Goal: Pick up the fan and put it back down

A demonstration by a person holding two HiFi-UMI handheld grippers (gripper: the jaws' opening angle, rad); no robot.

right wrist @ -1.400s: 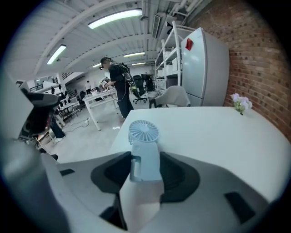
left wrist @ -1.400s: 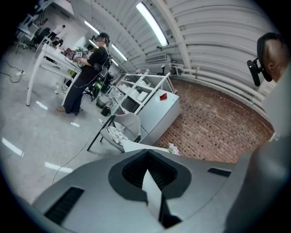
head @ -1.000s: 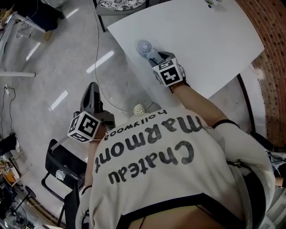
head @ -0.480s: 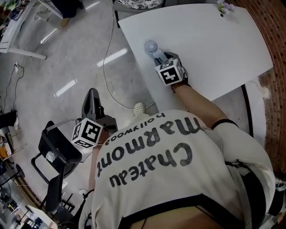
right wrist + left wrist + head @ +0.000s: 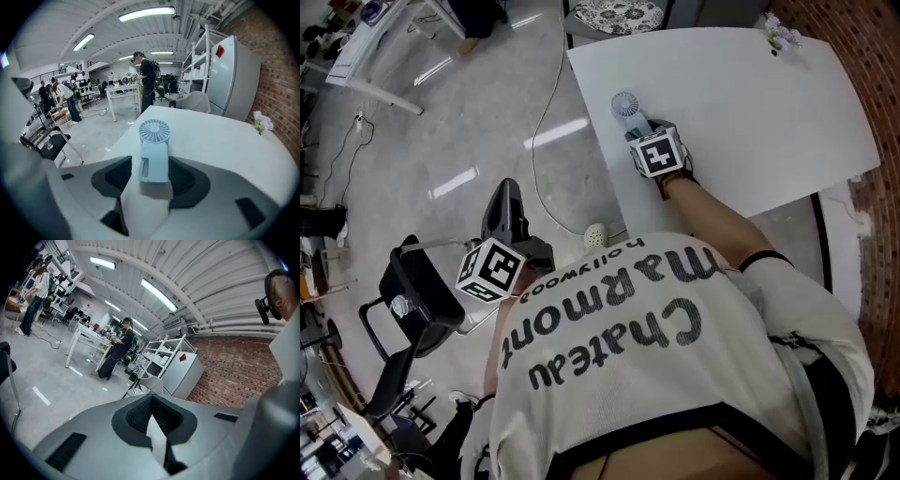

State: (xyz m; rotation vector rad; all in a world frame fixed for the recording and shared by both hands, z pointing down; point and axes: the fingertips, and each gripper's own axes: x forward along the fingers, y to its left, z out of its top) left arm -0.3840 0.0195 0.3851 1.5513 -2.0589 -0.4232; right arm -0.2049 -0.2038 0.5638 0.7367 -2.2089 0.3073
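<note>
- Right tongs (image 5: pixel 641 127) straddle the fan (image 5: pixel 626 105) by its handle. The jaws have just been easing apart and a gap shows beside the handle, so the grip looks released.
- Left tongs (image 5: pixel 508 192) are closed on nothing, well off the worktop (image 5: pixel 750 112), out over the floor.
- The fan lies flat by the worktop's left edge, its long axis in line with the right tongs and its head pointing away.

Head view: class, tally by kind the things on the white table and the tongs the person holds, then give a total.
Fan: 1
Flower sprig: 1
Tongs: 2 (left tongs; right tongs, jaws just been opening, fan between them)
Total: 4
</note>
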